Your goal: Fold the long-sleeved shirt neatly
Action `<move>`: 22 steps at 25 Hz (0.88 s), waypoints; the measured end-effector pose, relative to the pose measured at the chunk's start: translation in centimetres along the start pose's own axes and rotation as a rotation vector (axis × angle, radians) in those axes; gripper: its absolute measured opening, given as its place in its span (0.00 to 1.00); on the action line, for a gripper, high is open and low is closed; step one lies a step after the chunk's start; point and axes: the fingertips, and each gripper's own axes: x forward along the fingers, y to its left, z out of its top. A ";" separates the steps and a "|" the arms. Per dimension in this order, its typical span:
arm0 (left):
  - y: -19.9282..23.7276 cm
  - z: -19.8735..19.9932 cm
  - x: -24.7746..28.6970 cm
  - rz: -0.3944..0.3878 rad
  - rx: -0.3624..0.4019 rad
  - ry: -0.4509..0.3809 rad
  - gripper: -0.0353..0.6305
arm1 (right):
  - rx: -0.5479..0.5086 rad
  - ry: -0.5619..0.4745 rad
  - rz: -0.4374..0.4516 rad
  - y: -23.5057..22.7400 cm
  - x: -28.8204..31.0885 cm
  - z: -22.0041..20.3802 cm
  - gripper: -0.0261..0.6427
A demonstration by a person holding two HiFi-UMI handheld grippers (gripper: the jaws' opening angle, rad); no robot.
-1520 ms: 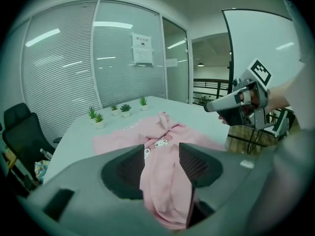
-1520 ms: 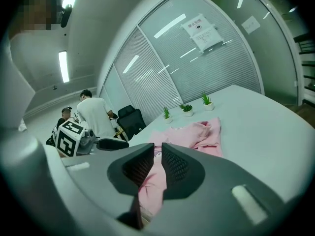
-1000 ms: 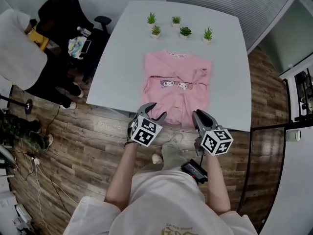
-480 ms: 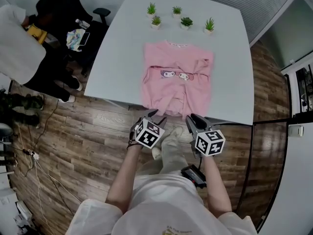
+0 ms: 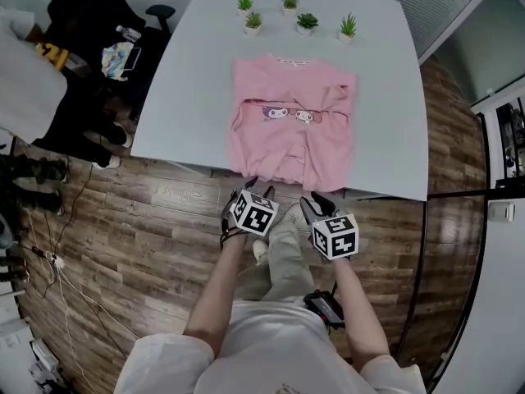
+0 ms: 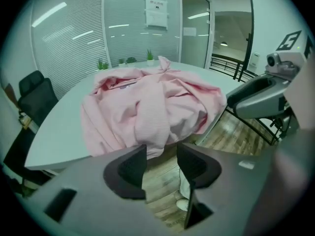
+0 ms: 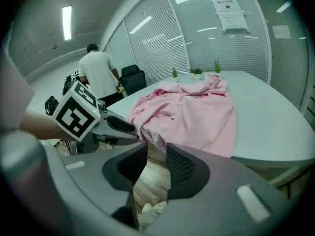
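Note:
A pink long-sleeved shirt [image 5: 289, 125] lies partly folded and rumpled on the white table [image 5: 184, 105], its hem hanging over the near edge. My left gripper [image 5: 257, 190] hovers just in front of the hem's left part. Its jaws have just been closing but stand open with nothing between them [image 6: 161, 156]. My right gripper [image 5: 312, 203] hangs below the hem's right part. Its jaws have just been opening and are also empty [image 7: 156, 160]. The shirt [image 6: 147, 100] fills the left gripper view ahead of the jaws. It [image 7: 194, 109] also lies ahead in the right gripper view.
Several small potted plants [image 5: 295, 19] line the table's far edge. A black chair [image 5: 90, 6] with clutter and a standing person [image 5: 25, 80] are to the left. Wooden floor [image 5: 164, 220] lies below the grippers, and glass partitions [image 7: 206, 33] stand behind the table.
Both grippers have sunk toward the shirt's hanging hem at the table's near edge and drawn closer together. The shirt has not moved.

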 end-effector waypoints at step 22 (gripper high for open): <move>2.5 -0.4 -1.7 0.147 -0.123 -0.073 0.08 | 0.003 0.035 -0.077 0.2 1.5 -1.7 0.19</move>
